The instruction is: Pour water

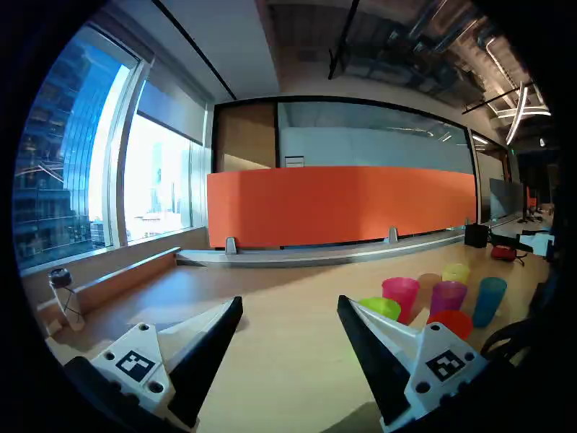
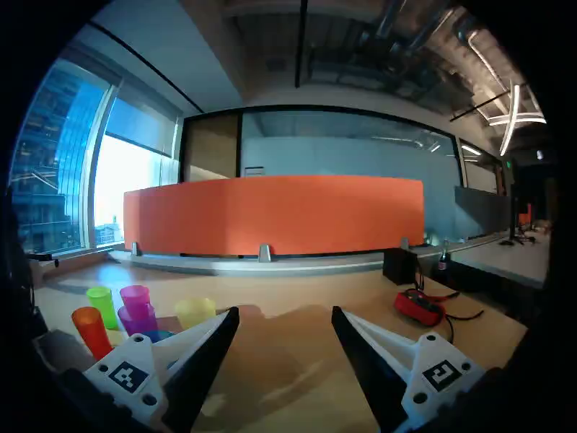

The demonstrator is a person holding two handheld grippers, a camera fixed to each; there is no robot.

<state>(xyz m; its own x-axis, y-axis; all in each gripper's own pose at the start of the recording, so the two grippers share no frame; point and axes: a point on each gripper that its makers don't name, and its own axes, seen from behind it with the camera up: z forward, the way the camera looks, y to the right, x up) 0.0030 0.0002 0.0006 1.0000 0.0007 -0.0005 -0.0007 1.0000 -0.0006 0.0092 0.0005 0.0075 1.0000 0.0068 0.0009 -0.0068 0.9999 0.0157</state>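
Several coloured plastic cups stand grouped on the wooden table. In the left gripper view they are at the right: a pink cup (image 1: 400, 292), a green cup (image 1: 380, 308), a purple cup (image 1: 448, 296), a blue cup (image 1: 490, 299). My left gripper (image 1: 288, 303) is open above bare table, to the left of them, holding nothing. In the right gripper view the group lies at the lower left: an orange cup (image 2: 91, 330), a green cup (image 2: 102, 304), a yellow cup (image 2: 195, 312). My right gripper (image 2: 283, 312) is open and holds nothing, its left finger beside the yellow cup.
An orange partition (image 1: 339, 206) runs along the table's far edge. Windows line the left side. A small stand (image 1: 61, 289) sits on the window ledge. A black box (image 2: 399, 265) and a red object with a cable (image 2: 418, 307) lie on the right.
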